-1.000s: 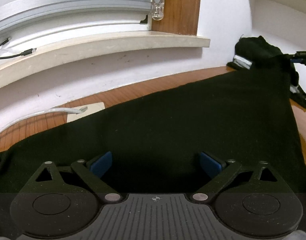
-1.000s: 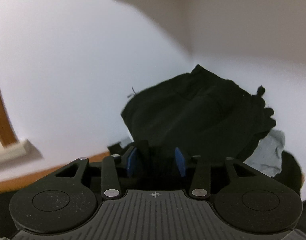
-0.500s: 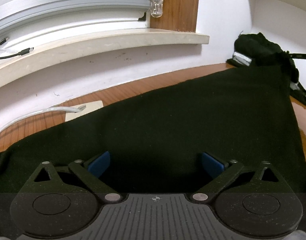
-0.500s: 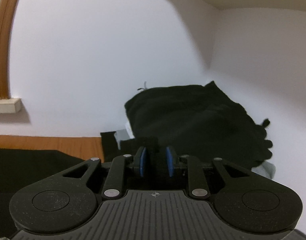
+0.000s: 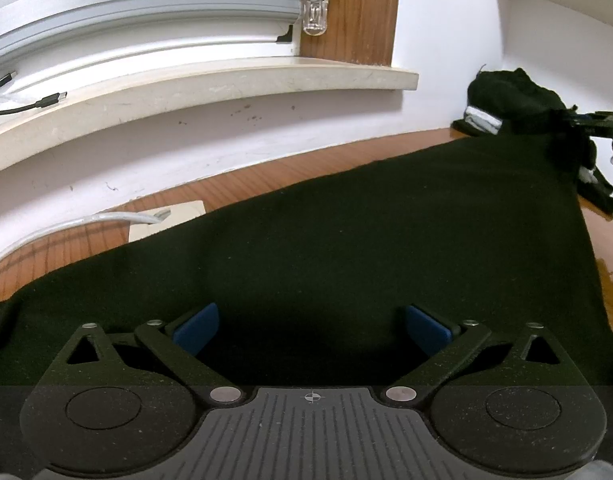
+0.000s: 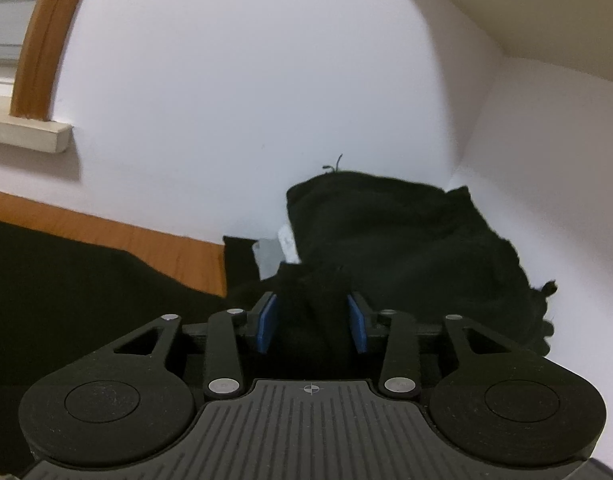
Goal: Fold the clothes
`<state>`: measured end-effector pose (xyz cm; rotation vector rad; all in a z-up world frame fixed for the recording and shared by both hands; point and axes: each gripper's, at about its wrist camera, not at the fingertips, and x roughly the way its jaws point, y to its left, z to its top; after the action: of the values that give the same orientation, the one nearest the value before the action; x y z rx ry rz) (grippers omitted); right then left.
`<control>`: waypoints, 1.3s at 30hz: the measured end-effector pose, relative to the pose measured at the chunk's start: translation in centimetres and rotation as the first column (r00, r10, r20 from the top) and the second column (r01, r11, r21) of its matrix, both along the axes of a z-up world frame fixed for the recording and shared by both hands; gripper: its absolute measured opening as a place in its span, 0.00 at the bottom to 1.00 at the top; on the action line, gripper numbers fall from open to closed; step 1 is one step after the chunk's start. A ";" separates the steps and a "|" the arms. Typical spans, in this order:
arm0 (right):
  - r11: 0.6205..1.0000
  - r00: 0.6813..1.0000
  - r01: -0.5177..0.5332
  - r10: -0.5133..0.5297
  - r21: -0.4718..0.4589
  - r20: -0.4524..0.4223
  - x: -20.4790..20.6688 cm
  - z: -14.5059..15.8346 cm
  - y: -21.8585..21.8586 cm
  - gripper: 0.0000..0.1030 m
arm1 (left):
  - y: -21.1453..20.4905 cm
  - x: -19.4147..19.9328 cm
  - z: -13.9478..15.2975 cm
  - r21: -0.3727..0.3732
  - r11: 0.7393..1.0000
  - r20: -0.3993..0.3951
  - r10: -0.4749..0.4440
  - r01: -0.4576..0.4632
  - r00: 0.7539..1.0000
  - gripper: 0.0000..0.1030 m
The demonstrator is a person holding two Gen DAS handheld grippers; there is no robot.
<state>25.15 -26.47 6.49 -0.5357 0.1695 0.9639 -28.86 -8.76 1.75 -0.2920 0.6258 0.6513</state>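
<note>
A black garment (image 5: 386, 240) lies spread across the wooden table (image 5: 306, 168). My left gripper (image 5: 310, 328) is open, low over the garment's near part, with nothing between its blue pads. My right gripper (image 6: 311, 322) has its pads partly apart with a bunched fold of the black garment (image 6: 314, 300) between them; I cannot tell whether the pads pinch it. The right gripper also shows at the right edge of the left wrist view (image 5: 598, 122), at the garment's far corner.
A pile of black and grey clothes (image 6: 406, 240) sits in the wall corner behind the right gripper, also in the left wrist view (image 5: 514, 100). A white cable (image 5: 86, 220) and a card lie at left. A stone window sill (image 5: 206, 84) runs along the wall.
My right gripper's pads have opened wider than half a second ago and the view has swung left. The left gripper has barely moved and stays open.
</note>
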 end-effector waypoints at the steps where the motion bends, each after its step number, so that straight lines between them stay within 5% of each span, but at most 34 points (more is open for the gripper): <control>1: 1.000 1.000 0.001 -0.001 0.003 0.014 -0.1 0.0 0.1 0.37 | 0.0 0.0 0.0 0.000 1.000 0.000 0.000 0.000 1.000 0.98; 2: 1.000 0.999 -0.004 0.005 -0.001 0.034 -0.4 -0.1 0.2 0.30 | 0.0 0.0 0.0 0.000 1.000 -0.001 0.000 0.000 1.000 0.98; 3: 1.000 0.998 -0.010 0.010 -0.004 0.055 -0.6 -0.1 0.3 0.09 | 0.0 0.0 0.0 0.000 1.000 0.000 0.000 0.000 1.000 0.98; 4: 1.000 0.997 -0.015 0.016 -0.008 0.075 -0.9 -0.2 0.4 0.04 | 0.0 0.0 0.0 0.000 1.000 0.000 0.000 0.000 1.000 0.98; 10: 0.997 0.998 -0.059 0.058 0.049 0.018 -1.9 1.4 0.6 0.03 | 0.0 0.0 0.0 -0.001 1.000 0.001 0.000 0.000 1.000 0.99; 16: 0.958 0.972 -0.217 0.229 0.185 -0.045 -7.9 6.0 2.6 0.03 | 0.0 0.0 0.0 0.001 1.000 -0.002 0.004 -0.004 1.000 0.99; 20: 0.895 0.912 -0.380 0.404 0.232 -0.066 -15.2 7.2 5.1 0.03 | 0.0 0.1 0.0 0.003 1.000 -0.006 0.008 -0.008 1.000 0.99; 26: 0.731 0.720 -0.644 0.679 0.224 -0.143 -28.6 5.4 7.0 0.03 | 0.1 0.0 0.0 0.004 1.000 -0.008 0.021 -0.021 1.000 0.99; 29: 0.695 0.661 -0.701 0.717 0.158 -0.223 -31.8 2.2 7.1 0.03 | 0.1 0.0 0.0 0.004 1.000 -0.010 0.025 -0.025 1.000 0.99; 34: 0.689 0.642 -0.723 0.699 0.057 -0.314 -32.8 -1.7 6.9 0.04 | 0.0 0.1 0.0 0.008 1.000 -0.018 0.028 -0.028 0.999 0.99; 39: 0.684 0.647 -0.729 0.695 0.013 -0.312 -32.8 -3.2 6.0 0.13 | -0.1 0.1 0.0 0.013 1.000 -0.027 0.029 -0.029 0.999 0.99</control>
<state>-7.63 -20.46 3.30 -0.5718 0.2927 1.8386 -28.71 -8.86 1.72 -0.2816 0.6445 0.6877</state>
